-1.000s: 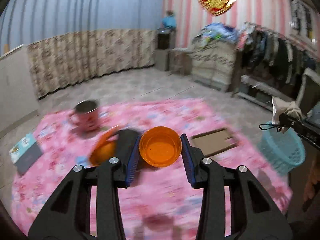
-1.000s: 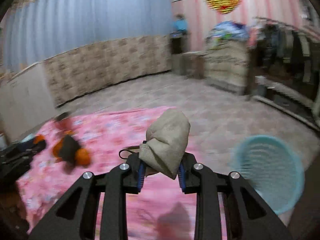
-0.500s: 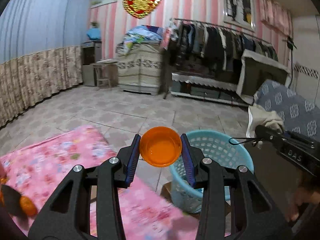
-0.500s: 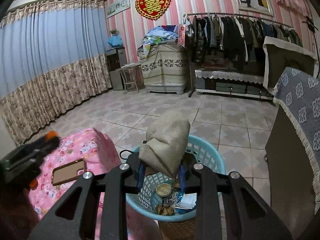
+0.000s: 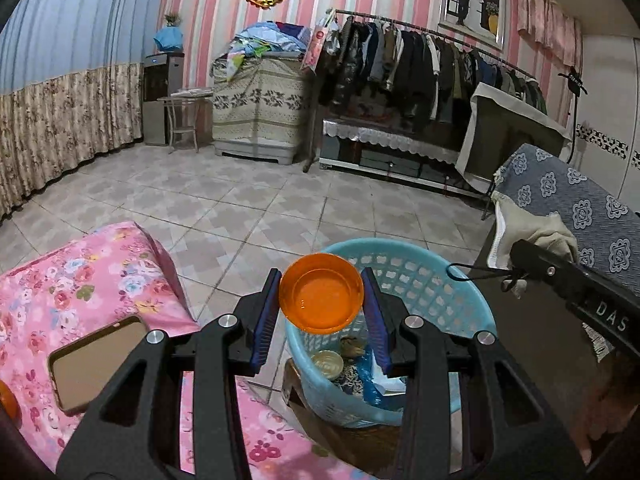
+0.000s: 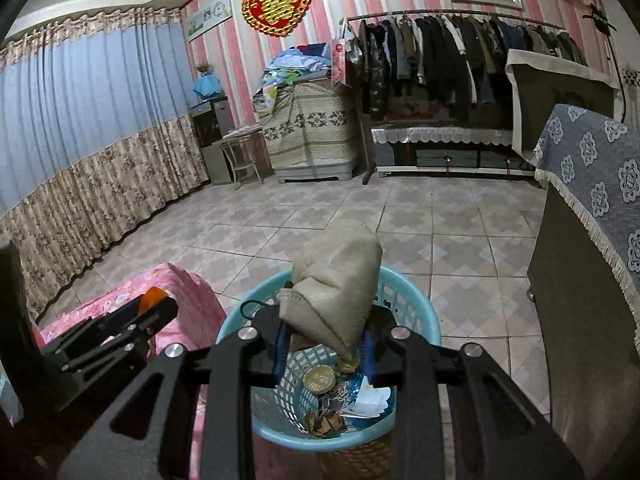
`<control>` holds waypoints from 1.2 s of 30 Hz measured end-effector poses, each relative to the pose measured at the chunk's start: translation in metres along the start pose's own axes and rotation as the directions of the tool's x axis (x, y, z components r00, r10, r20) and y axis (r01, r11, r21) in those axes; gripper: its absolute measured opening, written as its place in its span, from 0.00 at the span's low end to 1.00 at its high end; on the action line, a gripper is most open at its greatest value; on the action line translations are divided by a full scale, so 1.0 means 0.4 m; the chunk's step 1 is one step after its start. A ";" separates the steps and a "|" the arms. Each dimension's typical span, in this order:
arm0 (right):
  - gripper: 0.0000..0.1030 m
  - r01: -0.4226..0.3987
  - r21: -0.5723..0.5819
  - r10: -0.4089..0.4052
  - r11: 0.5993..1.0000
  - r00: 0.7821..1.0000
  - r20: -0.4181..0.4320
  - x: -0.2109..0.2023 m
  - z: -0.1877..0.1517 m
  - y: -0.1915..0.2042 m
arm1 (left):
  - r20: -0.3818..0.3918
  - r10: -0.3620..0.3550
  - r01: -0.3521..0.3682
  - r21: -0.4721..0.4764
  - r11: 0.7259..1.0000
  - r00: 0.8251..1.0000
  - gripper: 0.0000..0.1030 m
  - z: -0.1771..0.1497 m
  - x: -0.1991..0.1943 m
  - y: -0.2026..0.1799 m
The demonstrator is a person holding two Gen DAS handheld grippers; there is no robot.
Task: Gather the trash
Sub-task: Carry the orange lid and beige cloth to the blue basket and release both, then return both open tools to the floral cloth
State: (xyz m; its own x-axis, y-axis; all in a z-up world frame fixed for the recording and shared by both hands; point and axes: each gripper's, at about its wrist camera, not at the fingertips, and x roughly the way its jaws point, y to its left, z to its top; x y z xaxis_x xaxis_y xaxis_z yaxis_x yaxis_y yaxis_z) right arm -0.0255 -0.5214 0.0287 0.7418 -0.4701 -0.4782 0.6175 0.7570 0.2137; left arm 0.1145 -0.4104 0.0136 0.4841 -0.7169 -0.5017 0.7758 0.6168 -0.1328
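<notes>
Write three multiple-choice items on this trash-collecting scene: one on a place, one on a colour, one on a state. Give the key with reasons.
1. Where is the dark smartphone?
A. in the basket
B. on the pink floral cloth
C. on the tiled floor

2. What colour is the round plastic lid in the left gripper?
A. orange
B. green
C. white

3. What does the light-blue plastic basket hold?
A. nothing
B. water
C. scraps and wrappers

Key: B, the phone lies flat on the cloth. A, the lid between the pads is orange. C, litter shows at the bottom, under the beige cloth pouch between the opening jaws of the right gripper.
</notes>
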 end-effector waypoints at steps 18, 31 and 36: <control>0.53 0.021 0.031 -0.021 0.999 1.000 0.000 0.019 -0.016 -0.001 | -0.002 0.015 -0.015 -0.011 1.000 1.000 0.53 0.022 0.031 0.004; 0.69 0.019 0.024 -0.017 1.000 0.996 -0.088 0.061 -0.027 0.001 | 0.014 0.050 -0.050 -0.017 0.999 0.999 0.53 0.031 -0.018 0.041; 0.71 0.017 0.009 -0.017 1.000 0.997 -0.079 0.055 -0.030 0.013 | 0.025 0.054 -0.054 -0.005 0.999 0.998 0.53 0.028 -0.027 0.039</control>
State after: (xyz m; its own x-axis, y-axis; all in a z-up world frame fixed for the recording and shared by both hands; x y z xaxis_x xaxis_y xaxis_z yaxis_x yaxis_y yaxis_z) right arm -0.0090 -0.5223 0.0089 0.7086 -0.4454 -0.5473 0.6325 0.7448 0.2128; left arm 0.1259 -0.3968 0.0264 0.5356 -0.6903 -0.4864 0.7463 0.6565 -0.1099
